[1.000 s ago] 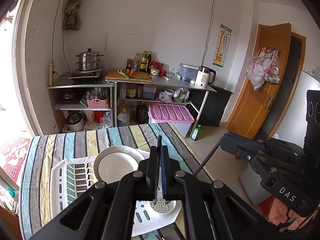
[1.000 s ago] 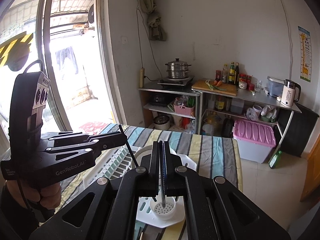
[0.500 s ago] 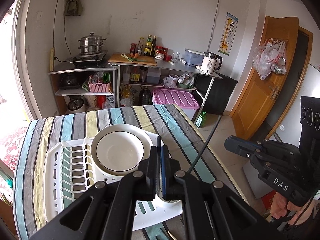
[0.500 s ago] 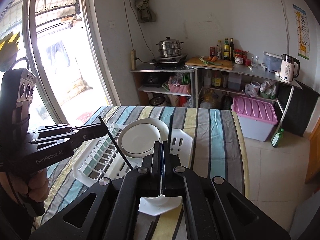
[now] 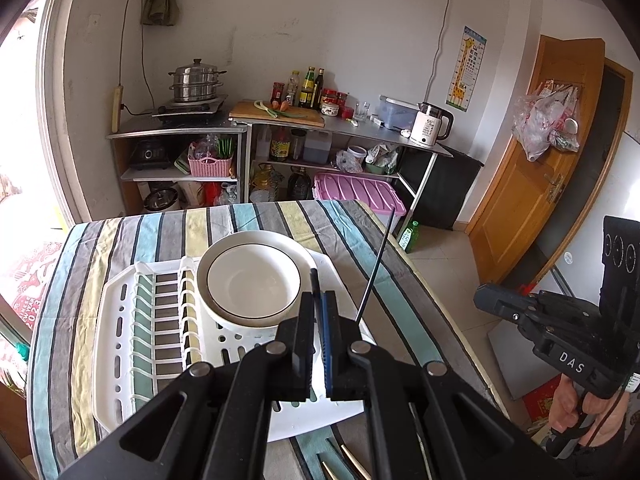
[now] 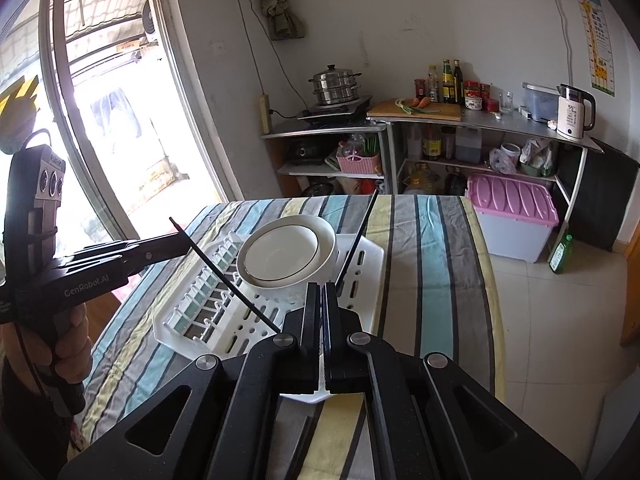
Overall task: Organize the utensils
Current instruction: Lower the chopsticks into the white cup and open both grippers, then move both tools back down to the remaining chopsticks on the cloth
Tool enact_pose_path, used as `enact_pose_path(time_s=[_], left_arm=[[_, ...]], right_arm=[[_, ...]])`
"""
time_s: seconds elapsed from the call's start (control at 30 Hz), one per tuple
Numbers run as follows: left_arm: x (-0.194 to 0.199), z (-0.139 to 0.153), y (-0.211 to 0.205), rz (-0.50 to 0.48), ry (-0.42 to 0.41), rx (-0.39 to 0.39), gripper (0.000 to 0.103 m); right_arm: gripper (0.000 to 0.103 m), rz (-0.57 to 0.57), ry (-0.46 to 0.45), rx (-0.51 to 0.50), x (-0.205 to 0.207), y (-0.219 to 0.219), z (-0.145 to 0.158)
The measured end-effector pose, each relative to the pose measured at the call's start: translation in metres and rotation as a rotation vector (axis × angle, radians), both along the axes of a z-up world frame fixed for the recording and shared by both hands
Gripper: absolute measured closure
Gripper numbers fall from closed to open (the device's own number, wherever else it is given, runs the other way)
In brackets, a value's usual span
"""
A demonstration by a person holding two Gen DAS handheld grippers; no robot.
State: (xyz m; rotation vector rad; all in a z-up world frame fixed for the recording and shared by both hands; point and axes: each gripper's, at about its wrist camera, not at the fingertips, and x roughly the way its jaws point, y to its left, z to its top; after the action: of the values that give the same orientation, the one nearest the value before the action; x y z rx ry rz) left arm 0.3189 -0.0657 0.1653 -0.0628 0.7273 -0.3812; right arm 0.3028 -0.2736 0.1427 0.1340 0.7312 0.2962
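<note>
A white dish rack (image 5: 132,336) sits on the striped tablecloth, with a white bowl (image 5: 253,278) in it. My left gripper (image 5: 319,304) is shut on a black chopstick (image 5: 314,282); in the right wrist view that chopstick (image 6: 224,276) slants down over the rack from the left gripper (image 6: 176,240). A second black chopstick (image 5: 374,268) stands slanted by the rack's right side, also visible in the right wrist view (image 6: 356,242). My right gripper (image 6: 322,300) is shut above the rack's near corner; nothing shows between its fingers. The rack's utensil cup is hidden behind the grippers.
More chopsticks (image 5: 348,466) lie on the cloth in front of the rack. The table's right edge (image 5: 420,280) drops to a tiled floor. Kitchen shelves (image 5: 240,128) stand behind the table, and a pink-lidded storage box (image 6: 512,204) sits on the floor.
Both grippers have pulled back and risen, so the rack and bowl look farther off. The right gripper's chopstick now stands slanted by the rack, out of its fingers. The left gripper still holds its chopstick.
</note>
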Motion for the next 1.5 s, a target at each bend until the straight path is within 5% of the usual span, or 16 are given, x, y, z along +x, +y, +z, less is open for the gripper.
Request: enact_pose_path(time_s=[0.2,0.33,0.57,1.0,1.5], left_arm=[[-0.008,-0.009,0.005,0.003,0.009,-0.010,0.095],[-0.014,-0.013,0.010,0.007,0.011,-0.020,0.093],[-0.051,-0.017,0.023,0.011,-0.038,-0.036,0.092],[-0.171,-0.055,0.056,0.096,-0.180,0.020,0.060],[-0.233,-0.109,0.068,0.122,-0.096,-0.017,0.060]], right_arm=[[0.098,-0.001,0.000,0.004,-0.014,-0.001,-0.005],[0.086,0.012,-0.010,0.018,-0.026,0.000,-0.006],[0.085,0.036,-0.050,0.023,-0.062,0.010,-0.010],[0.068,0.015,-0.129,0.007,-0.158,0.029,-0.033],[0.068,0.005,-0.067,-0.017,-0.216,0.044,-0.077]])
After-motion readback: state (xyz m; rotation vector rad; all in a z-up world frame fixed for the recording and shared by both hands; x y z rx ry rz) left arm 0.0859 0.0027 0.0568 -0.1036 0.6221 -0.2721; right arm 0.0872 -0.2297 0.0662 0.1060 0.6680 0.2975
